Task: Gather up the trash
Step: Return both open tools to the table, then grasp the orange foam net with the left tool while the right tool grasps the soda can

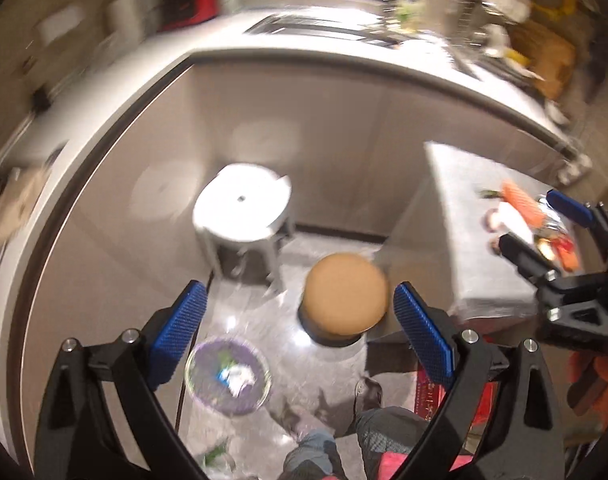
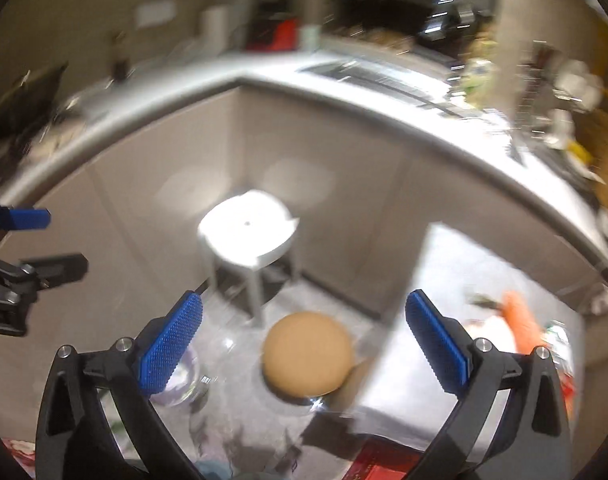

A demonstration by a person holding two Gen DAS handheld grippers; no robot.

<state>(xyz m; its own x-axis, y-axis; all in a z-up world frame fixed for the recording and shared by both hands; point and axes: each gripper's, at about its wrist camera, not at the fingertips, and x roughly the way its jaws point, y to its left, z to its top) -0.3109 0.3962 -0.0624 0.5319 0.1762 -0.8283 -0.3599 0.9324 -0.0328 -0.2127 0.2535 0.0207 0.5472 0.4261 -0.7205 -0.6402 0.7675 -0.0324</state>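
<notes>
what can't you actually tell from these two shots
- Trash bin contents: left wrist view, motion blur; in the right wrist view the right gripper's fingers hide most of it.
- Items on the grey table: an orange shape shows, the rest is blurred and partly behind the right gripper in the left wrist view.
- Countertop clutter: both views, smeared by blur.
- Floor under the round tan stool: hidden by its seat.
- The left gripper is open, nothing between its fingers.

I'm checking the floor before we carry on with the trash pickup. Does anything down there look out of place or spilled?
Yes. Small green and white scraps lie loose on the grey floor near the bin lined with a purple bag, outside it rather than in it. The pictures are too blurred to tell what they are. The two stools stand upright.
</notes>
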